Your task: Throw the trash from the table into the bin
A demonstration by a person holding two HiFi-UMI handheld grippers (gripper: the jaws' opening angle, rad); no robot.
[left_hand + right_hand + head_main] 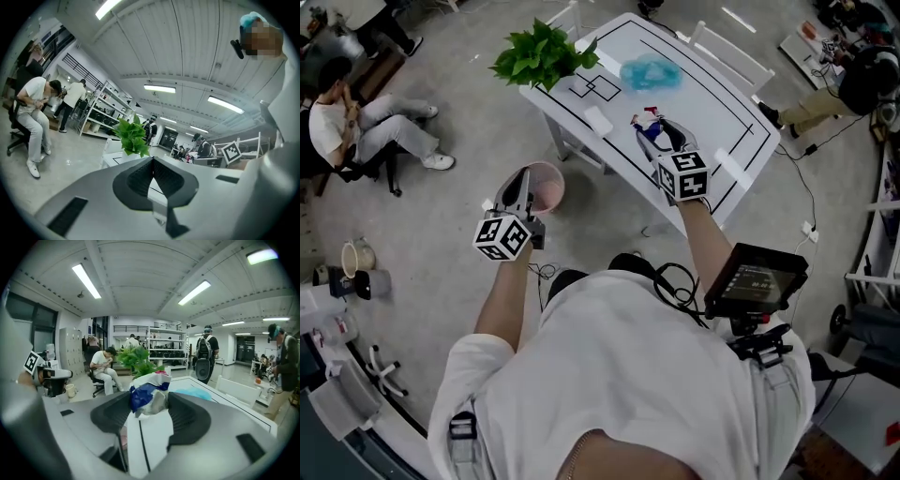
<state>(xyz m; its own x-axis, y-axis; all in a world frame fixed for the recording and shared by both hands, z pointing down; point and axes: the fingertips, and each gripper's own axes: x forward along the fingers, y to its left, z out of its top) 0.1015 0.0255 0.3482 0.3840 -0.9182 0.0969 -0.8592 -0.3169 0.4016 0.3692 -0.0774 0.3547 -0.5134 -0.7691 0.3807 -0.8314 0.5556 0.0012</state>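
**Right gripper gripping a crumpled wrapper over the table; left gripper closed and empty above the bin**

The right gripper (149,405) (662,137) is holding its jaws wide apart, and both ribbed pads are pressing on a crumpled wrapper (148,394) (649,119). The wrapper is glossy and creased, in blue, white and a little red, and it is sticking out past the fingertips. The left gripper (152,174) (517,190) is keeping its jaws fully together, with nothing between them.

In the head view the wrapper is hanging over the white table (722,98), inside the black lines drawn on the top and close to the long edge nearest the person. The pink round bin (555,177) is standing on the grey floor at 8 o'clock from the wrapper, just beside that same table edge. The left gripper is covering part of the bin's rim, and what is inside the bin I cannot tell.

A soft light-blue plastic bag (651,73) (199,393) is lying on the table at 12 o'clock from the wrapper. A leafy green plant (542,53) (132,135) (138,360) is standing on the table corner at 10 o'clock; its pot is hidden under the leaves. A flat white piece (598,120) is lying at 9 o'clock, near the edge.

At 9 o'clock from the bin the smooth floor is staying open as far as a seated person (356,127).
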